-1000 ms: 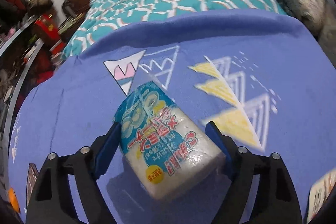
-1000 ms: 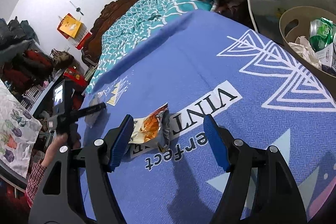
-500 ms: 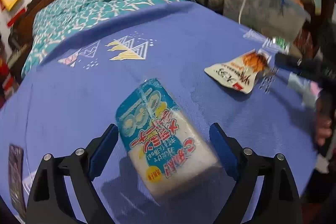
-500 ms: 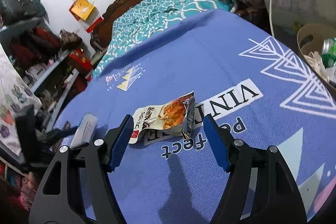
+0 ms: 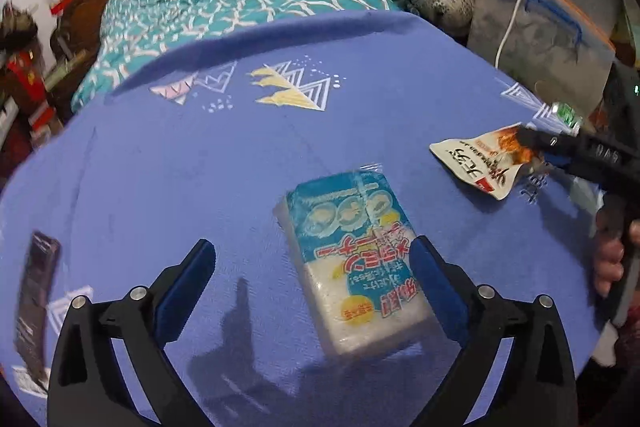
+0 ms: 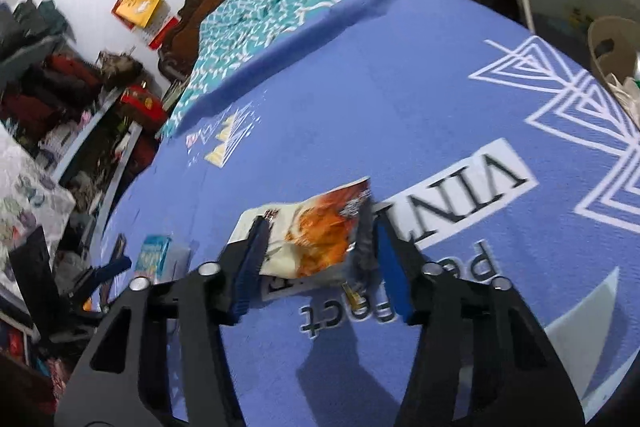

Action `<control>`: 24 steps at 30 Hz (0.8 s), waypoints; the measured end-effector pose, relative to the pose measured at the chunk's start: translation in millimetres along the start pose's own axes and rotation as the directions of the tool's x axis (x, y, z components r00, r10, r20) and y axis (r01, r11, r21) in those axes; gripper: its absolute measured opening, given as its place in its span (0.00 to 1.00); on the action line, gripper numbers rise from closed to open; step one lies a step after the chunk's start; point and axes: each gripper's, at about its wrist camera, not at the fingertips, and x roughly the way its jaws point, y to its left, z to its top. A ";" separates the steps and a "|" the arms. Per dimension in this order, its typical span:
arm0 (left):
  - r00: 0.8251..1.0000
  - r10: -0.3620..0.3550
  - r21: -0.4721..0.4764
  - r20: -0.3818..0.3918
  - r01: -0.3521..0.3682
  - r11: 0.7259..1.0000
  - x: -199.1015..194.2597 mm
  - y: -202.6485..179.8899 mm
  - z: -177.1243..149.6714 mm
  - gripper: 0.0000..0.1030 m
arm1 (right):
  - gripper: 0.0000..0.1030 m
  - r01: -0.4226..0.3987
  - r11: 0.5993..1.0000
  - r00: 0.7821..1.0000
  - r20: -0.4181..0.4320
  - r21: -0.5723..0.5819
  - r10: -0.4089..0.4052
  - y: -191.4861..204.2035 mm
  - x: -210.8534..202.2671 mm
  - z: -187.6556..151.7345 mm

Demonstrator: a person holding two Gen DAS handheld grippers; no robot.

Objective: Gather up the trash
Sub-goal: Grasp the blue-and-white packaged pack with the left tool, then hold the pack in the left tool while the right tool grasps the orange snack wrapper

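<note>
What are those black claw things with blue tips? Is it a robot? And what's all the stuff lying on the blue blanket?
It isn't a robot. A person holds one black two-finger grabber in each hand, and a small camera on each grabber looks forward between its fingers, so there are two pictures.

In the left picture, the left gripper is opening wide. A white block in a blue and white printed plastic wrapper lies between its fingers on the blue patterned blanket; one blue pad is close beside it.

In the right picture, the right gripper is closing around a crumpled white and orange snack packet. Its fingers are right at the packet's edges.

At the far right edge stands a tan basket with rubbish inside. Behind the blanket is a teal patterned bedspread.
</note>
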 end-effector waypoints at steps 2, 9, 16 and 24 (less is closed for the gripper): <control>1.000 -0.006 -0.015 -0.007 0.006 1.000 0.8 1.2 -0.7 0.91 | 0.29 -0.004 1.000 1.000 -0.027 -0.024 0.004 8.7 1.5 -8.9; 0.996 -0.083 -0.041 -0.022 0.082 0.996 -5.7 -1.8 -0.5 0.91 | 0.18 -0.010 1.000 1.000 0.007 0.016 0.009 6.0 -30.5 -35.1; 0.995 -0.062 -0.019 -0.073 0.061 0.998 13.9 -16.6 -4.8 0.87 | 0.22 -0.005 0.999 0.999 0.036 0.039 0.004 15.6 -65.5 -77.4; 0.991 -0.106 -0.015 -0.083 0.105 0.994 17.8 -13.1 -13.3 0.66 | 0.77 0.014 0.996 0.995 0.105 -0.092 -0.005 39.9 -104.1 -109.9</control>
